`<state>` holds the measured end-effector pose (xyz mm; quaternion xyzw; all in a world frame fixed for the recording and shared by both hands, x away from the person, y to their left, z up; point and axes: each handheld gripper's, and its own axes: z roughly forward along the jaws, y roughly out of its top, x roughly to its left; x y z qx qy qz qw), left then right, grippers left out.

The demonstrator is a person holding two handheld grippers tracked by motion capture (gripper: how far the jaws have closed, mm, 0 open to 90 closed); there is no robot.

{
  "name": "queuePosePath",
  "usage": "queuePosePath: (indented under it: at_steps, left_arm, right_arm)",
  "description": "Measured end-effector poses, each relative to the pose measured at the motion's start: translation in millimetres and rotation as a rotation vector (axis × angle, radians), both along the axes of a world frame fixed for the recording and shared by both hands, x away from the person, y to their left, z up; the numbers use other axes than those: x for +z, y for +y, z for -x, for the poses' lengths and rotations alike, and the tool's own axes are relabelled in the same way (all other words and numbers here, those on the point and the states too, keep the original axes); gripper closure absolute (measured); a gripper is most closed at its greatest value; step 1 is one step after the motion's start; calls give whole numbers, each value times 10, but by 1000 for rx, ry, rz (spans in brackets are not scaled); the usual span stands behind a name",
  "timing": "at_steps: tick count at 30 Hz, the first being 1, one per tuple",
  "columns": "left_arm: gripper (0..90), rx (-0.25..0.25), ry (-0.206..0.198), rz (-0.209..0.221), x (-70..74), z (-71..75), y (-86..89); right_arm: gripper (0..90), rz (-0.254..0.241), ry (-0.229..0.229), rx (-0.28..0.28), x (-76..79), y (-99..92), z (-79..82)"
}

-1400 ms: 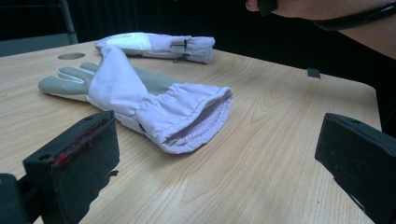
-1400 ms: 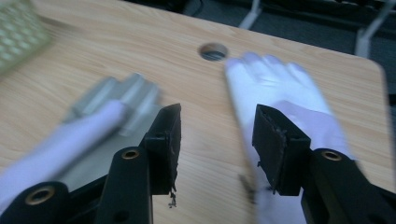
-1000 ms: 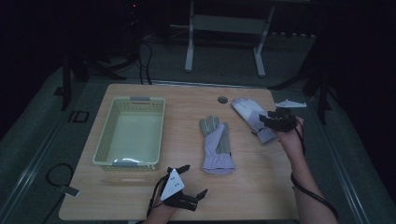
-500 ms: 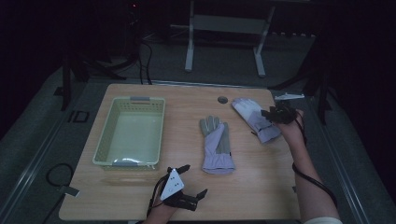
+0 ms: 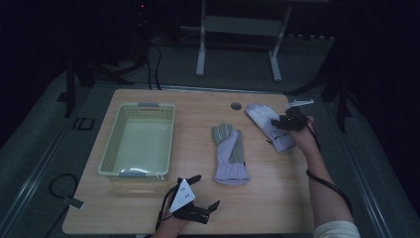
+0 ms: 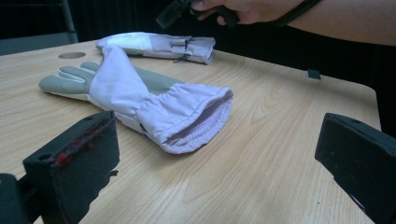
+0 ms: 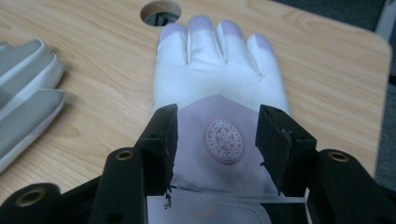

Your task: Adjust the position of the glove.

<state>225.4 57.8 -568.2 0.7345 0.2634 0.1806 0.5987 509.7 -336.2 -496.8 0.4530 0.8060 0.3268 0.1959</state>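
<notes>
Right gripper (image 5: 275, 123) is seen at the far right of the desk (image 5: 277, 198), over the far glove (image 5: 267, 126). In the right gripper view the gripper (image 7: 216, 133) has its jaws straddling the glove (image 7: 219, 93) at the back-of-hand area: one jaw on each side, round emblem (image 7: 224, 140) centred between them. Jaws are set at a medium gap and have just been opening; pads sit over the fabric, but a clamp is not seen, so it is read as not gripped. Contact between pad tips and fabric cannot be told.

Far glove: white fingers, pale lilac back, lies flat, fingertips toward the round desk hole (image 7: 160, 12), cuff toward the gripper. Cuff end is cut off under the gripper body.

Near glove (image 5: 229, 153) lies mid-desk, well apart from the right gripper, lilac back with grey fingers, cuff opening facing the near edge; ribbed lining is visible in the left gripper view (image 6: 140, 98).

Left gripper (image 5: 190, 198) is held at the near desk edge, jaws wide, nothing between them; near glove lies ahead of it, apart. Basket (image 5: 111, 158) sits at the left, just beyond the left gripper.

Scene is dim; in the high view the right jaws are lost against the dark hand.
</notes>
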Motion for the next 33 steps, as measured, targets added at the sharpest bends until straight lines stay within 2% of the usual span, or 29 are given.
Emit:
queuePosePath:
  at_steps: [2, 4, 6, 9, 14, 20, 22, 25, 27, 29, 33]
  left_arm:
    - [0, 1, 1, 1, 0, -1, 1]
    - [0, 2, 1, 2, 0, -1, 0]
    - [0, 2, 1, 2, 0, -1, 1]
    - [0, 2, 2, 2, -1, 0, -1]
    - [0, 3, 0, 2, -1, 2, 0]
    - [0, 4, 1, 1, 0, 2, 0]
    - [0, 5, 1, 1, 0, 1, 1]
    - [0, 5, 0, 1, 0, 1, 1]
    - [0, 5, -1, 0, 0, 1, 1]
    - [0, 6, 0, 1, 0, 1, 1]
    - [0, 8, 0, 1, 0, 1, 2]
  right_arm:
    - [468, 6, 17, -8, -50, 0, -32]
    - [449, -3, 37, 9, -104, 1, -63]
    - [451, 39, 56, -5, -160, 19, -100]
    - [448, 72, 95, -28, -264, 35, -143]
    - [586, 51, 110, -30, -337, 61, -125]
    - [725, 58, 112, -82, -312, 142, -84]
    - [761, 43, 115, -118, -288, 154, -62]
    - [793, 49, 110, -170, -195, 193, -12]
    - [798, 46, 90, -194, -112, 205, 37]
    - [801, 1, 87, -229, -12, 195, 101]
    - [804, -32, 65, -273, 179, 217, 277]
